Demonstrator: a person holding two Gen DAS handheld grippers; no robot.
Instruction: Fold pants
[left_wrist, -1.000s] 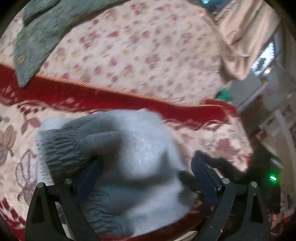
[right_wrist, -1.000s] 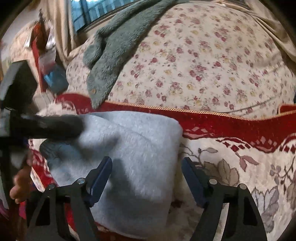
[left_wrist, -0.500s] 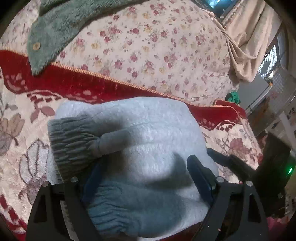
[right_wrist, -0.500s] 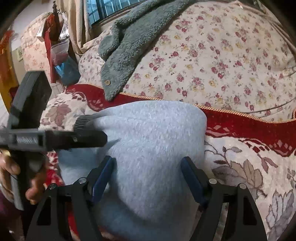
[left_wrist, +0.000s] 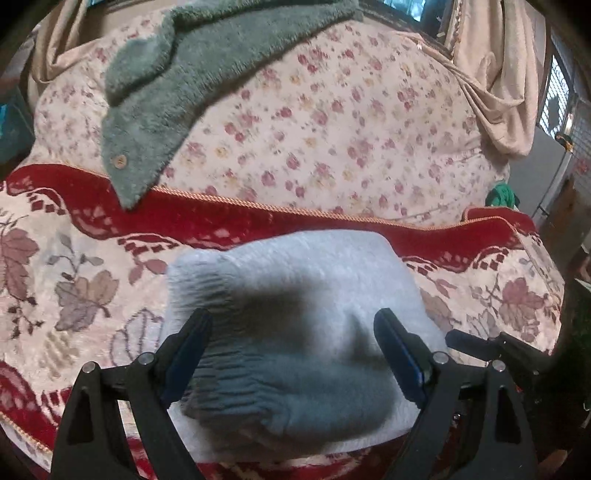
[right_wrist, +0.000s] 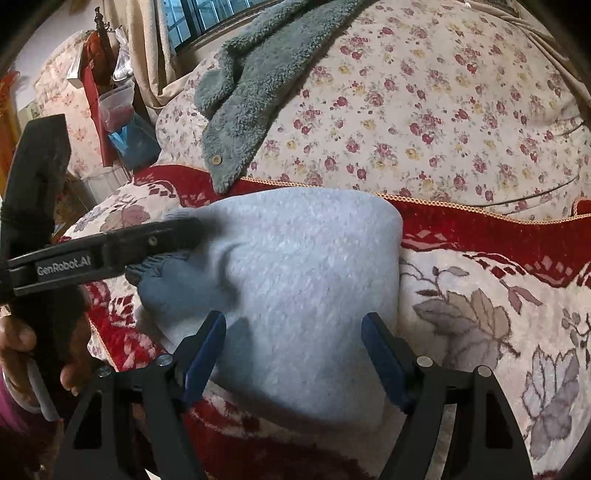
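Note:
The light grey fleece pants (left_wrist: 306, 295) lie folded in a compact bundle on the red and cream floral blanket (left_wrist: 74, 280), with a ribbed cuff on the near left. My left gripper (left_wrist: 293, 339) is open, its jaws spread just above the bundle's near part. In the right wrist view the pants (right_wrist: 303, 280) fill the middle. My right gripper (right_wrist: 293, 343) is open over their near edge. The left gripper's black fingers (right_wrist: 147, 240) reach in from the left over the bundle's cuff side.
A teal fuzzy garment with a button (left_wrist: 177, 92) drapes over a large floral cushion (left_wrist: 332, 129) behind the blanket. Beige curtains (left_wrist: 509, 74) hang at the back right. A plastic tub and clutter (right_wrist: 122, 125) stand left of the couch.
Both grippers have drawn back and risen slightly from the pants. The bundle now lies flatter and more squared, and the protruding fold near the cuff has settled.

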